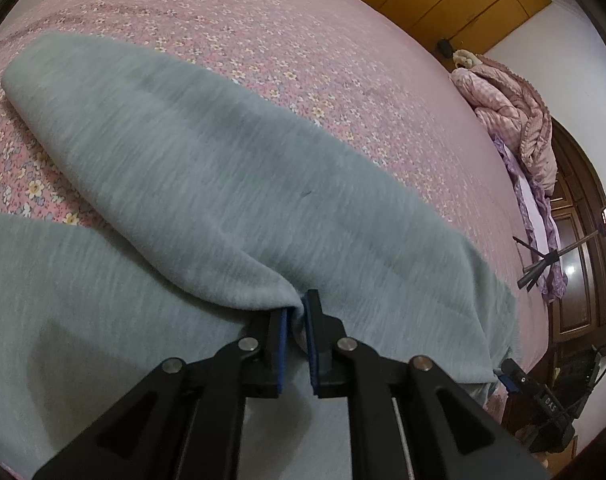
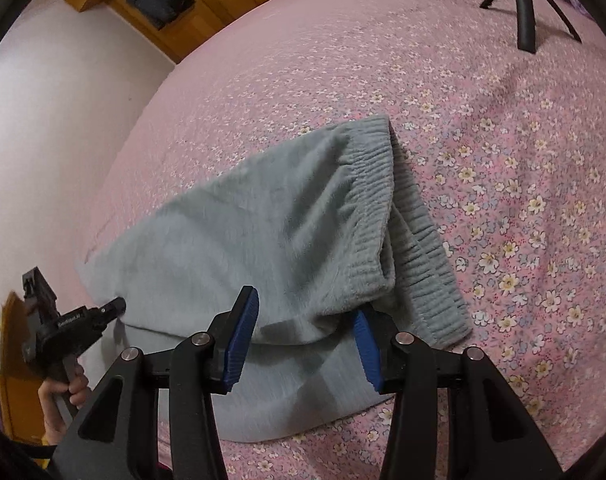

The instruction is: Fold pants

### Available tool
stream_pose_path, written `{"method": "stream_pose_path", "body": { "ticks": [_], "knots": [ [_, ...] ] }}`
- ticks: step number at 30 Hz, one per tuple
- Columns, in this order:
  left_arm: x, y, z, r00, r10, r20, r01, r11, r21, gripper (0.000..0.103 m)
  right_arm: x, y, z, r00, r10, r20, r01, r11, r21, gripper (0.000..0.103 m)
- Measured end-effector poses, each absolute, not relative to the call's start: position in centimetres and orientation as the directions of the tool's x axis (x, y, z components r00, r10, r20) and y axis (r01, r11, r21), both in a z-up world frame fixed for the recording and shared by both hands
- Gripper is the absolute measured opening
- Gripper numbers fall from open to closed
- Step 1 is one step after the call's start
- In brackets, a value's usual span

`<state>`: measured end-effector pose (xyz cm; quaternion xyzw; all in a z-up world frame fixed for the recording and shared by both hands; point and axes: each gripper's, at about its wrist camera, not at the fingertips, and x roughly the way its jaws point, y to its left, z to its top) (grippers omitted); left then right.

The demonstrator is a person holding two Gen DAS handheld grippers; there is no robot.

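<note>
Pants [image 2: 263, 216] lie half-folded on the bedspread [image 2: 503, 160]; the left gripper [image 1: 297, 312] pinches a fabric fold to carry it over, while the right gripper [image 2: 307, 328] hangs spread apart at the waistband [image 2: 383, 208].

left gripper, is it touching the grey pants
Touching. The left wrist view shows the left gripper nearly shut, with a fold of the grey pants pinched between its blue pads.

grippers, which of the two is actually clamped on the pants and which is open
The left gripper is the one clamped: its blue pads pinch a fold of the grey pants. The right gripper hangs open at the waistband.
</note>
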<state>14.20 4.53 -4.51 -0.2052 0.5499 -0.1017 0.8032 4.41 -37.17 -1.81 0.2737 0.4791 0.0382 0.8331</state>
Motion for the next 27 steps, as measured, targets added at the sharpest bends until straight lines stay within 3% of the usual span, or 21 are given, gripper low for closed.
{"method": "stream_pose_path", "body": {
  "ticks": [2,4,6,12,17,18,21,24,27],
  "knots": [
    [14.1,4.5,-4.4,0.372,-0.405,-0.835,-0.067,0.886,-0.46,0.021,4.4,-37.4,-2.2,0.536,0.323,-0.78,0.206,0.846,0.492,0.048],
    [13.8,4.2,-4.1,0.375,-0.421,-0.826,-0.066,0.876,-0.477,0.038,4.4,-37.7,-2.3,0.533,0.326,-0.781,0.213,0.842,0.496,0.048],
    [13.4,3.6,-3.9,0.382,-0.418,-0.824,-0.053,0.881,-0.471,0.045,4.4,-37.9,-2.6,0.531,0.329,-0.781,0.217,0.838,0.501,0.048],
    [13.6,3.4,-4.0,0.425,-0.382,-0.821,-0.07,0.89,-0.45,0.045,4.4,-37.5,-3.1,0.533,0.334,-0.777,0.214,0.836,0.506,0.047],
    [13.7,3.2,-4.1,0.445,-0.351,-0.824,-0.06,0.906,-0.418,0.042,4.4,-37.7,-3.5,0.532,0.318,-0.785,0.236,0.834,0.498,0.033],
    [13.7,3.1,-4.1,0.446,-0.344,-0.826,-0.056,0.911,-0.409,0.039,4.5,-37.9,-3.5,0.532,0.313,-0.787,0.238,0.836,0.494,0.03],
    [13.8,2.9,-3.9,0.443,-0.294,-0.847,-0.037,0.938,-0.345,0.011,4.2,-38.6,-3.3,0.543,0.321,-0.776,0.24,0.826,0.509,0.018],
    [13.5,3.6,-3.4,0.443,-0.324,-0.836,-0.009,0.931,-0.366,0.003,4.0,-39.3,-2.7,0.558,0.32,-0.766,0.229,0.828,0.512,0.012],
    [13.0,4.2,-2.1,0.461,-0.353,-0.814,0.028,0.923,-0.384,0.003,3.7,-39.8,-1.7,0.579,0.307,-0.755,0.21,0.839,0.503,0.011]
  ]
}}
